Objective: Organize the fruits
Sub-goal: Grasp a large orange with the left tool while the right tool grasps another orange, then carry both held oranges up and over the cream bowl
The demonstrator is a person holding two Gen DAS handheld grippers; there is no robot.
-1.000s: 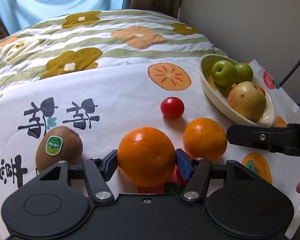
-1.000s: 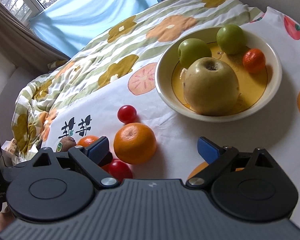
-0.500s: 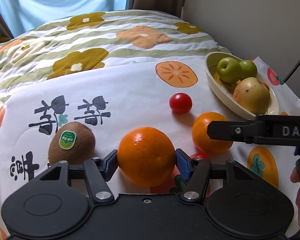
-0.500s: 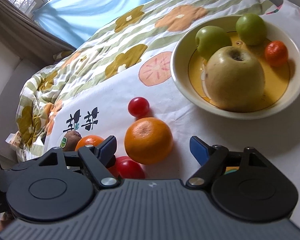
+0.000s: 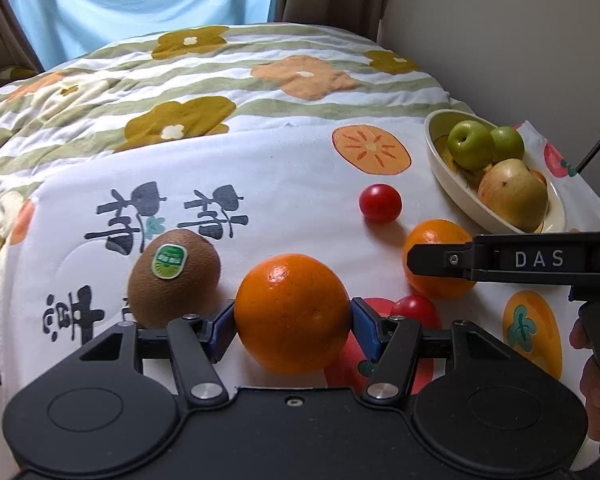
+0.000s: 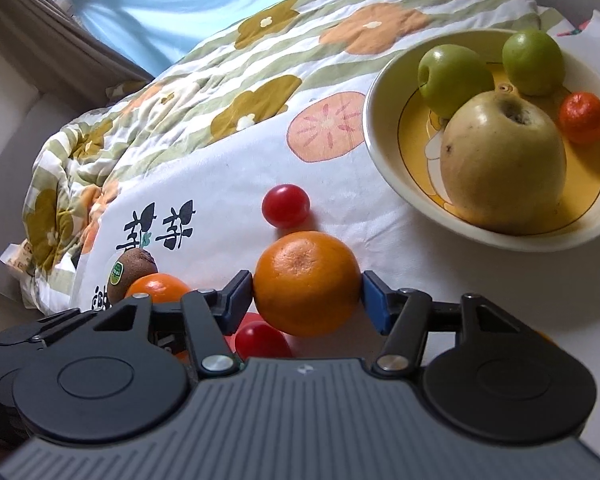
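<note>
My left gripper (image 5: 293, 322) grips one orange (image 5: 292, 314), pads tight on its sides. My right gripper (image 6: 306, 298) brackets the other orange (image 6: 307, 283), pads at or just off the skin; I can't tell whether it is clamped. Neither orange has a long axis. The bowl (image 6: 388, 160) lies at two o'clock from my right gripper, so that hand is nearer.
</note>
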